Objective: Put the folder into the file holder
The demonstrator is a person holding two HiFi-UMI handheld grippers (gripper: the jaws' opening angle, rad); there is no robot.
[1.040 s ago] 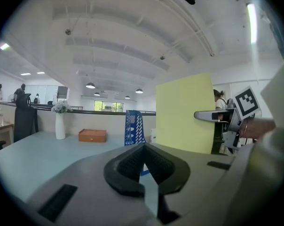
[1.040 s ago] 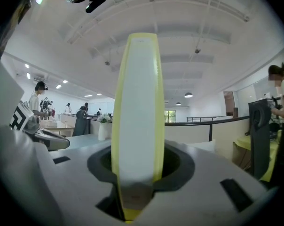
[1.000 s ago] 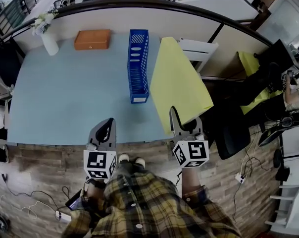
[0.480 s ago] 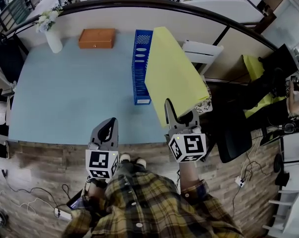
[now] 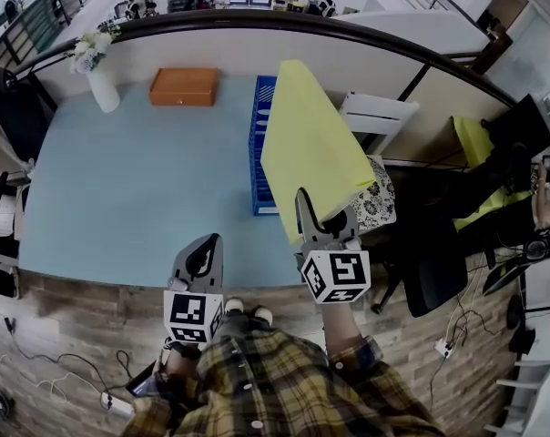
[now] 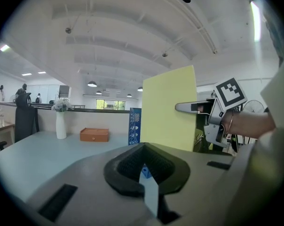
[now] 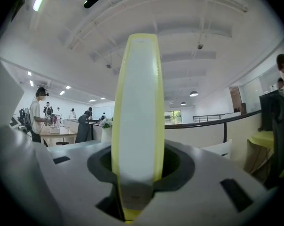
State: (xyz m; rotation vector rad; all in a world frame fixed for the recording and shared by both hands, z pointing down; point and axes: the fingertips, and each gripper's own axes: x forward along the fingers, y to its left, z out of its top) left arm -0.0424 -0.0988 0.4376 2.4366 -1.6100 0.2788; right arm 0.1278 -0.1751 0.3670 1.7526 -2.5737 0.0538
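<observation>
Blue table (image 5: 120,198): folder (image 5: 311,135) clamped by right gripper (image 5: 318,215), held up just right of file holder (image 5: 258,167); left gripper (image 5: 202,255) closed, empty. Transport step judged; alignment above holder, lowering required next

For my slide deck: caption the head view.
Right tool holds the yellow folder upright near the blue file holder.

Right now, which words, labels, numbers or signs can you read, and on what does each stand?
None readable.
The marker cube on the left gripper and the one on the right gripper: only black-and-white square patterns.
The yellow folder, blue file holder, orange box: no print visible.
</observation>
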